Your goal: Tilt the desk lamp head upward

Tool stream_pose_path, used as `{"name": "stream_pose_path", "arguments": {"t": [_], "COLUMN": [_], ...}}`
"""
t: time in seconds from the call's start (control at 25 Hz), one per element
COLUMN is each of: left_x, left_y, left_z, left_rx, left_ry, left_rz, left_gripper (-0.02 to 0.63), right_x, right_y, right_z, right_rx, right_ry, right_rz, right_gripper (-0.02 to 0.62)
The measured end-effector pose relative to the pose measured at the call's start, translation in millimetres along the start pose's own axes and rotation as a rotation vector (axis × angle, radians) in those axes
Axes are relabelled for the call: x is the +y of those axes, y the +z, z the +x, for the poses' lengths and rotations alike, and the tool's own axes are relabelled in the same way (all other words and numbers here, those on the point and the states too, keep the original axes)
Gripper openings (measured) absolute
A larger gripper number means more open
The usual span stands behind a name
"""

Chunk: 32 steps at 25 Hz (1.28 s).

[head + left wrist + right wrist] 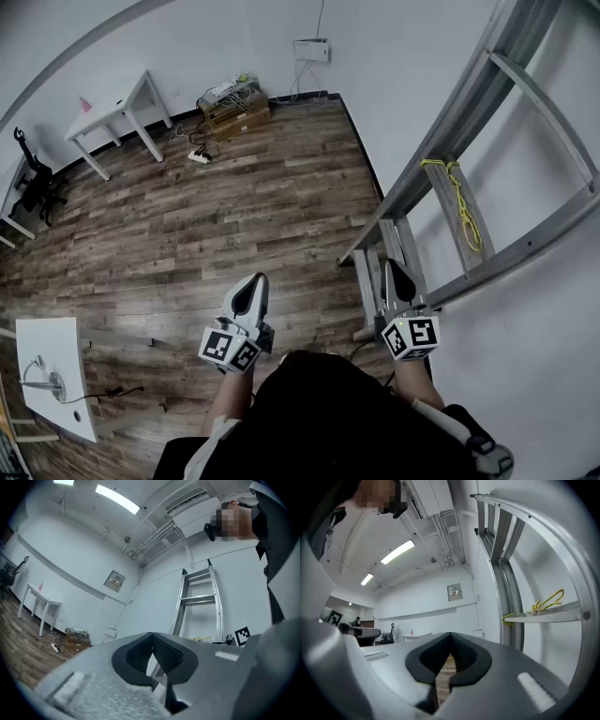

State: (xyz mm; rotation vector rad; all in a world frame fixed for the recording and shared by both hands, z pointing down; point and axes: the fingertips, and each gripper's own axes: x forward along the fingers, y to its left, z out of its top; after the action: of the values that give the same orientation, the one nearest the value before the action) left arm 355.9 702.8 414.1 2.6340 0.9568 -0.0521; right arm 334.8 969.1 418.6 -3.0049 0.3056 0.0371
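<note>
The person is standing on the wooden floor [234, 206] with both tools held out at about level and nothing in either one: the left gripper [253, 287] is keeping its jaws pressed together on air, and the right gripper [392, 270] is doing the same, its tips sitting just beside the foot of the ladder [525, 246]. The desk lamp [42, 375] is standing on a small white desk [67, 339] on the side of the person away from the ladder, well apart from both tools and behind the line along which they are pointing. Neither gripper view is showing the lamp; both are looking out across the room and at the ladder. Measured from the ladder, the left gripper is lying between it and the lamp, so the left hand is looking like the nearer one for the job, while the right would be reaching across the body. The lamp's arm appears to be running from its round base away from the ladder, but it is too small to tell which way the head is facing. The coming move is likely turning on swinging away from the ladder toward that desk and spreading the left jaws before they meet the head.
</note>
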Motion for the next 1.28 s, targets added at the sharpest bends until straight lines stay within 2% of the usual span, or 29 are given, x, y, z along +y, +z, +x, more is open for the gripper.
{"name": "stream_pose_path", "arguments": {"t": [0.16, 0.48, 0.76, 0.88, 1.04, 1.28], "left_x": [0, -1, -7, -8, -9, -14], "left_y": [-2, -8, -10, -14, -11, -6], "left_z": [2, 3, 0, -6, -15, -46], "left_rx": [0.004, 0.016, 0.017, 0.014, -0.003, -0.034], "left_ry": [-0.001, 0.006, 0.019, 0.041, 0.083, 0.190], "left_rz": [0.001, -0.007, 0.000, 0.003, 0.005, 0.023], "left_gripper": [0.000, 0.000, 0.000, 0.000, -0.001, -0.002], "right_x": [-2, -11, -9, -6, 12, 44], "right_y": [4, -1, -1, -1, 0, -4], "right_z": [1, -4, -4, -3, 2, 13], "right_rx": [-0.022, -0.002, 0.002, 0.005, 0.019, 0.033], "right_ry": [-0.007, -0.018, 0.027, 0.070, 0.169, 0.331], "right_rz": [0.029, 0.032, 0.033, 0.047, 0.030, 0.005], "right_gripper": [0.003, 0.003, 0.003, 0.003, 0.005, 0.005]}}
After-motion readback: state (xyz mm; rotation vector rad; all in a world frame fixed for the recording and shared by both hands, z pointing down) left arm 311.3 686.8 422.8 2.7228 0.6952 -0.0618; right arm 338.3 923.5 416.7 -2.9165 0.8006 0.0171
